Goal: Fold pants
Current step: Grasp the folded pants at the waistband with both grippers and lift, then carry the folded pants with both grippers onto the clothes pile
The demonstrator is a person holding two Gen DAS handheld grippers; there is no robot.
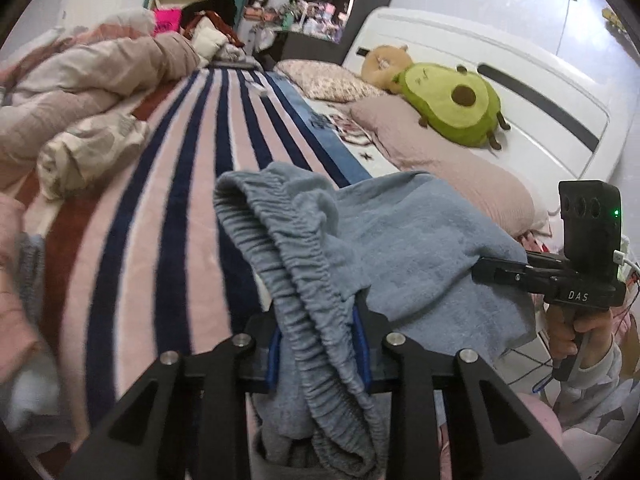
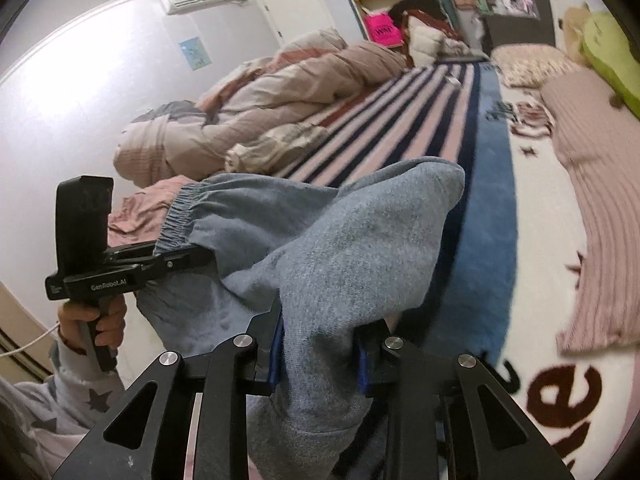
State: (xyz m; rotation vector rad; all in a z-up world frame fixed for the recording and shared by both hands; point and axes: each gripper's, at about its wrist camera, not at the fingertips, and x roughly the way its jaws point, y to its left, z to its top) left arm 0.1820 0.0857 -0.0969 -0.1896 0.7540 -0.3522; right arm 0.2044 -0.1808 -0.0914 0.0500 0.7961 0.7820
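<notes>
While both tongs are gripping cloth, the scene is reading as follows.

Left gripper [image 1: 318, 346]: its blue pads are clenching the gathered elastic waistband of the grey-blue pants [image 1: 400, 240]; fabric is filling the gap between the fingers and spilling over them toward the camera.

Right gripper [image 2: 322, 354]: its blue pads are pinching a thick fold of the same pants [image 2: 340, 248]; cloth is draping down over the fingers on the near side.

Pants: they are hanging bunched between the two grippers, raised above the striped blanket [image 1: 168, 184]. In the left wrist view the waistband is running up from the pads and curling over to the left. In the right wrist view a rounded corner of fabric is standing up above the pads.

Right gripper seen from the left: its black body [image 1: 576, 272] is sitting at the pants' right edge, with a hand [image 1: 576, 328] wrapping its grip; whether its tips are closed cannot be told from this side, as cloth is covering them.

Left gripper seen from the right: its black body [image 2: 100, 264] is meeting the waistband end, with a hand [image 2: 94, 320] holding the grip below a star-print sleeve [image 2: 80, 396].

Bed: a crumpled duvet [image 2: 260, 100] is lying beyond the blanket, and an avocado plush [image 1: 452, 104] is resting on a pink pillow [image 1: 432, 148] by the white headboard [image 1: 520, 80].
</notes>
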